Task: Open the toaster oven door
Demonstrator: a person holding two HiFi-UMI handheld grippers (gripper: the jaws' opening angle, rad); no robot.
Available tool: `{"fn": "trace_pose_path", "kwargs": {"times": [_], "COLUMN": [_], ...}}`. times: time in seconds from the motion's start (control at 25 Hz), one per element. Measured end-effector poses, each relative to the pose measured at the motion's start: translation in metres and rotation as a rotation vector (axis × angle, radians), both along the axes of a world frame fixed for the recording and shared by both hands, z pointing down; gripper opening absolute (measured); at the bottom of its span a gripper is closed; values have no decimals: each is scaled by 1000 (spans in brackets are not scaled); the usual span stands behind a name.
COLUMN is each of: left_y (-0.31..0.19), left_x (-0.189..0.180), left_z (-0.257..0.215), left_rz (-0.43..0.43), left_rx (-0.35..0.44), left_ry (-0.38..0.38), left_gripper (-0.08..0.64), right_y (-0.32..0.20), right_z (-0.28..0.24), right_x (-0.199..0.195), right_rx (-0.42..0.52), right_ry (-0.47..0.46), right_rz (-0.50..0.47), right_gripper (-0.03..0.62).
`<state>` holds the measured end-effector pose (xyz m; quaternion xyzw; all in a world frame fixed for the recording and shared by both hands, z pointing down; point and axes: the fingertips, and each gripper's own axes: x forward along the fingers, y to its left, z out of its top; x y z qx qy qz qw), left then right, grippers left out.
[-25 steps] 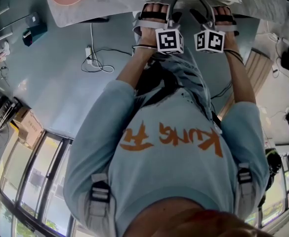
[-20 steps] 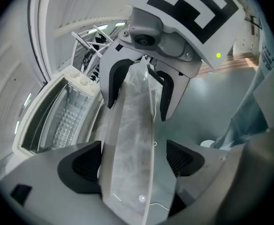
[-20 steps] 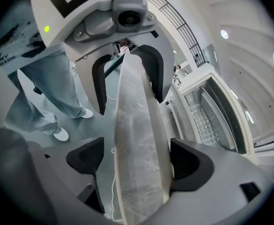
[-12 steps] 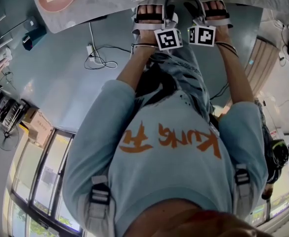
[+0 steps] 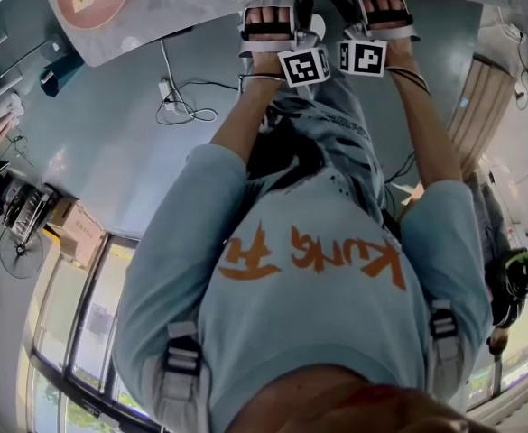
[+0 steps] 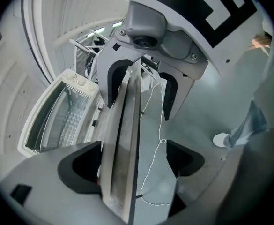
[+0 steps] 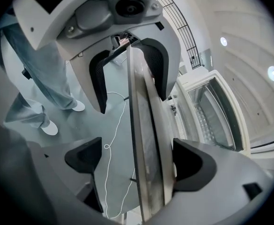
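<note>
Sitting on the counter (image 6: pixel 120 172), the white toaster oven (image 6: pixel 78 84) stands on the slab's upper side (whether its door is down I cannot tell). The left claw (image 6: pixel 133 163) and right claw (image 7: pixel 137 162) are released, having just been opening. Each is astride the counter's edge, with the slab close to the oven-side jaw and free room on the other. A white cable (image 6: pixel 155 149) crosses the open floor (image 6: pixel 207 102).

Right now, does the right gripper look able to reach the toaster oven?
Probably yes. The right gripper, its jaws just opened wider, straddles a flat panel without gripping; the white toaster oven sits just beyond, nothing between.
</note>
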<state>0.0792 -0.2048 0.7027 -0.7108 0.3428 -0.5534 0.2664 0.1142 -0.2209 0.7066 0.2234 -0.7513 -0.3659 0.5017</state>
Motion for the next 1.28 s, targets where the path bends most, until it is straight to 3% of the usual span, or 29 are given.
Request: {"fn": "trace_pose_path", "kwargs": {"times": [0.2,0.4,0.52,0.64,0.96,1.28], "left_y": [-5,-7,-3,4,18,22], "left_x": [-2,-4,-1,5,13,21], "left_z": [-3,-9,-14,-18,-27,-67], "left_rz": [5,-18,-50,-50,-53,-93], "left_rx": [51,36,3,-17,-41,-93], "left_ry": [-35,-31,10,40,80,255], "left_gripper": [416,416,414,414,414,403], "right_y": [-3,-7,-5,1,21,12], "right_z": [2,-8,-18,-23,-33,-82], "right_x": [0,-3,-4,-1,15,28], "right_rx": [32,36,28,29,7,1], "right_ry": [-13,-39,-66,-71,-97,-248], "right_rz": [27,61,72,75,120,230], "right_gripper": [456,454,447,364,322,184]}}
